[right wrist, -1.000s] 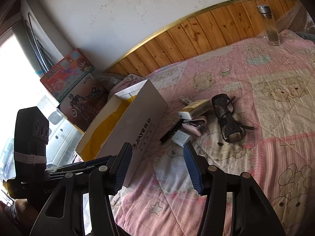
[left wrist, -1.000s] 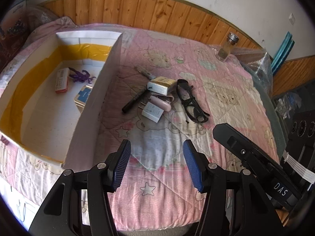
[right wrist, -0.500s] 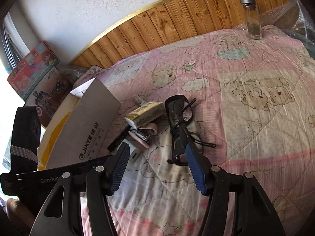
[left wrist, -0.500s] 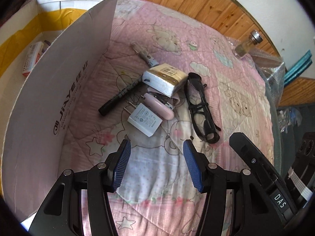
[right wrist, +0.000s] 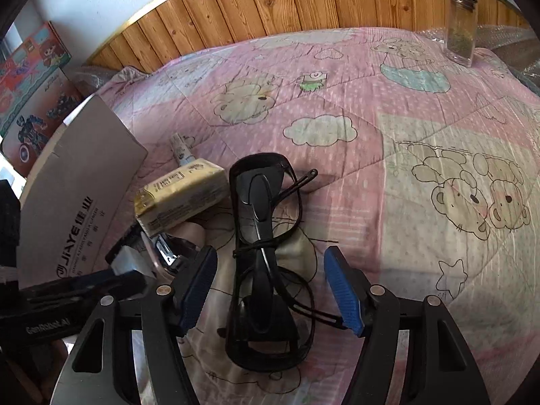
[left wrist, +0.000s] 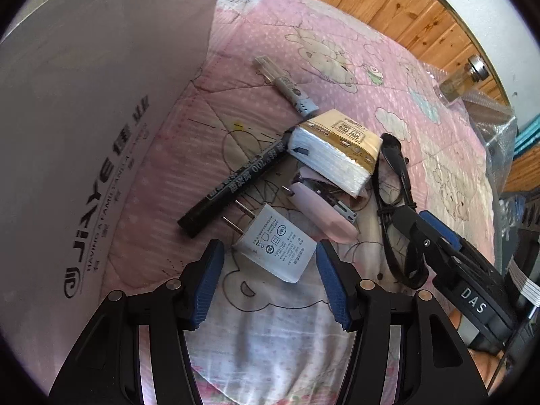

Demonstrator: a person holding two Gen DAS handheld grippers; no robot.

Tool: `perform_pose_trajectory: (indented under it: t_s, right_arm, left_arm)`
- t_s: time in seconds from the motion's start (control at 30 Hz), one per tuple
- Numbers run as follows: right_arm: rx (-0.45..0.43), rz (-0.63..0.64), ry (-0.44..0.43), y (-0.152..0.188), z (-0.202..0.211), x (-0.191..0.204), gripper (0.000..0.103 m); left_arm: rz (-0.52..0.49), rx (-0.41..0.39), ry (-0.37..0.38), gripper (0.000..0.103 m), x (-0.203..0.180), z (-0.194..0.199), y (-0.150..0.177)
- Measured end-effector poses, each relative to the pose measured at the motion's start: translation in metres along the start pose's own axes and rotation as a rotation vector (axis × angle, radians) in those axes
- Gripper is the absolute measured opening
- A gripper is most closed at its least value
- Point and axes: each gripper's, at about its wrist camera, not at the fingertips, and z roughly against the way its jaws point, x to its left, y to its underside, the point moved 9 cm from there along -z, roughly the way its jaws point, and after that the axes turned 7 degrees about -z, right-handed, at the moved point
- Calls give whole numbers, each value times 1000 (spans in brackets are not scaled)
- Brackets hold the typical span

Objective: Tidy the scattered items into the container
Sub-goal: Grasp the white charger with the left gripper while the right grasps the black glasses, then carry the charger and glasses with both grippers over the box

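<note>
Scattered items lie on a pink quilt beside a white cardboard box (left wrist: 84, 135). My left gripper (left wrist: 270, 283) is open, its fingers either side of a white plug charger (left wrist: 275, 248). Near it lie a black marker (left wrist: 236, 189), a pink stapler (left wrist: 320, 216), a tissue pack (left wrist: 337, 148) and a small pen (left wrist: 287, 84). My right gripper (right wrist: 270, 290) is open and straddles folded black glasses (right wrist: 266, 263), which also show in the left wrist view (left wrist: 395, 202). The tissue pack (right wrist: 182, 195) lies to their left.
A glass jar (right wrist: 460, 20) stands on the quilt at the far right by the wooden wall panel. Toy boxes (right wrist: 30, 77) stand behind the cardboard box (right wrist: 77, 209). Bubble wrap (left wrist: 489, 114) lies at the bed's right edge.
Both grippers have moved forward and down toward the items. The left one now frames the charger and the right one frames the glasses. Both stay open.
</note>
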Motion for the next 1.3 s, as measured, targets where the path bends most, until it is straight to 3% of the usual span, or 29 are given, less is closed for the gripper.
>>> perform_pose_trajectory:
  t_s: [0.03,0.07,0.2,0.27,0.4,0.47,0.53,0.63,0.8,0.83,0.93,0.97,1.07,1.3]
  right_arm:
    - [16,15,14,2,-4,-2,51]
    - [12,42,41,1,-5,-3,44]
    - [14,91,57,-1,-8,-1,44]
    - [-2,107,66,-3,-11,1,48]
    - [-10,112,67,-4,-13,1,47]
    - [4,89,44,-2,-9,1,34]
    - [23,70,30,0,-5,2,27]
    - [26,71,36,4,-4,3,27]
    - [-10,98,73,-1,-11,5,38]
    - [-18,105,77,-3,-12,4,38]
    - [-19,104,70,-5,-13,3,36]
    - [-15,92,57,-5,-12,1,26]
    - [2,19,-5,-5,-6,-6,18]
    - [3,-45,-43,8,13,-7,17]
  left_arm:
    - [13,-5,-17,60,5,2,-1]
    - [27,-12,-34,60,9,4,-3]
    - [31,-3,-33,59,3,-4,-9]
    - [16,-15,-53,64,0,-8,-13]
    - [-76,-62,-31,61,-8,-9,-17]
    - [-108,-85,23,49,-9,-6,-16]
    - [-124,-96,28,49,-4,-2,-14]
    - [-126,-87,-4,52,0,-2,-10]
    - [-125,-85,-68,57,-6,-4,-9]
    - [-147,-90,-87,54,-7,-4,-9]
    - [-209,-108,-149,32,-5,-2,-9]
    - [-210,-106,-147,31,-3,-1,-8]
    - [-173,-91,-109,31,5,4,-4]
    - [-124,-91,-30,31,9,21,10]
